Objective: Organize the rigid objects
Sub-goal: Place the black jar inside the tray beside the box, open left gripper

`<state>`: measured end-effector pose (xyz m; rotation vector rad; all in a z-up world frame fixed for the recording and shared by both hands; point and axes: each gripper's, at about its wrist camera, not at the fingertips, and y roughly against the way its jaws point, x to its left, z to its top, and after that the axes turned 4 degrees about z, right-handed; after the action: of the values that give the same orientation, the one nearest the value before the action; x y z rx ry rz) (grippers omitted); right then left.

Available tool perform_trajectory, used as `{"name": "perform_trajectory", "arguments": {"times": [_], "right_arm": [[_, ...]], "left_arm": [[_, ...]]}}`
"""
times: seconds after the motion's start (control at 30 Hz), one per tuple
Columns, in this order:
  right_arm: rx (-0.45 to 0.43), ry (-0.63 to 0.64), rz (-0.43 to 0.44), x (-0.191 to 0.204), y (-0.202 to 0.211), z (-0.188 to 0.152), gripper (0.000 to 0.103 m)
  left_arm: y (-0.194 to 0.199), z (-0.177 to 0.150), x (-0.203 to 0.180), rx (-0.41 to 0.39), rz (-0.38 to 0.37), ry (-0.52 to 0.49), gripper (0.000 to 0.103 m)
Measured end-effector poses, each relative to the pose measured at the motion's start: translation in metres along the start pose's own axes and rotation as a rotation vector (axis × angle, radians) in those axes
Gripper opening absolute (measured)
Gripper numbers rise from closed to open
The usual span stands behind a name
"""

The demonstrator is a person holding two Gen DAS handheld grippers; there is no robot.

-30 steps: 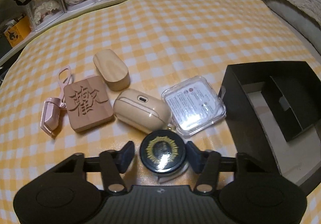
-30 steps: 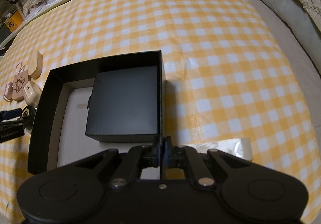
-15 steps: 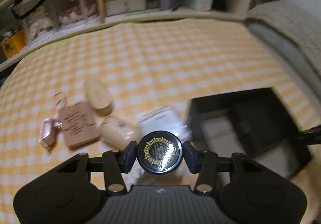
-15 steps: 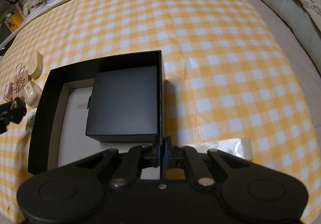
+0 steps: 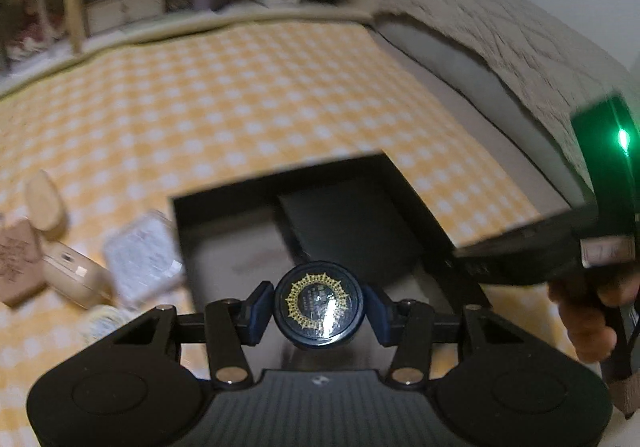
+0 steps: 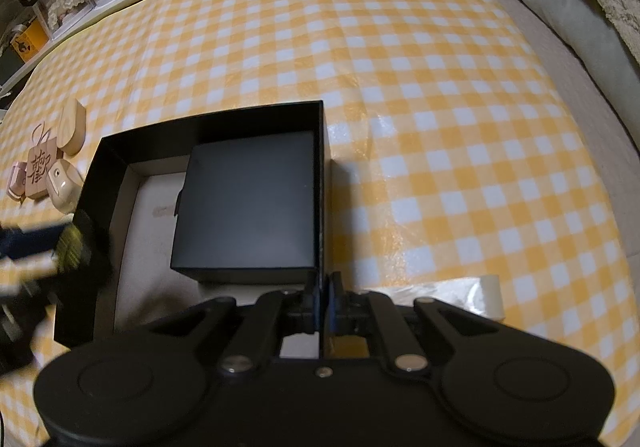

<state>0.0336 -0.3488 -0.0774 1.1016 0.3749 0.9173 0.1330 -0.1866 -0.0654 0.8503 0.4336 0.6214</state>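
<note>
Pink clip (image 6: 16,183): far left on the checked cloth (image 6: 400,87), touching the wooden tile.
Wooden tile (image 6: 40,171): carved character on top, flat on the cloth, between the pink clip and the beige case.
Wooden oval (image 6: 72,125): just behind the tile, lying flat.
Beige case (image 5: 74,275): beside the tile, on the side toward the box; blurred in the left wrist view.
Clear packet (image 5: 142,257): square, see-through, just beside the black box's left wall.
Left gripper (image 5: 318,307): pads pinching a round black tin from both sides; held in the air, over the box's near edge.
Round tin (image 5: 319,305): black, gold sunburst ring on the lid, lid facing the camera, off the cloth.
Black box (image 6: 208,119): open, pale floor on the left, resting on the cloth.
Black insert (image 6: 248,207): smaller black block inside the box, against its right wall.
Right gripper (image 6: 323,301): jaws pressed together on the box's thin right wall, at its near corner.
Hand (image 5: 588,311): at the right edge of the left wrist view, wrapped round the right gripper's handle.
Tape strip (image 6: 460,295): clear, stuck on the cloth just right of the right gripper.
</note>
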Motion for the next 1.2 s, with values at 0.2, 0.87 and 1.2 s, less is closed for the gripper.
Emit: {"name": "perform_trajectory", "arguments": {"times": [0.2, 0.87, 1.2], "right_arm": [[0.0, -0.004, 0.004, -0.001, 0.001, -0.001, 0.005], [0.003, -0.007, 0.008, -0.002, 0.001, 0.001, 0.006], [0.003, -0.007, 0.008, -0.002, 0.001, 0.001, 0.005]], "left_arm": [[-0.017, -0.01, -0.019, 0.04, -0.069, -0.004, 0.05], [-0.031, -0.03, -0.027, 0.026, -0.175, 0.033, 0.095], [-0.007, -0.025, -0.026, 0.007, -0.099, 0.004, 0.095]]}}
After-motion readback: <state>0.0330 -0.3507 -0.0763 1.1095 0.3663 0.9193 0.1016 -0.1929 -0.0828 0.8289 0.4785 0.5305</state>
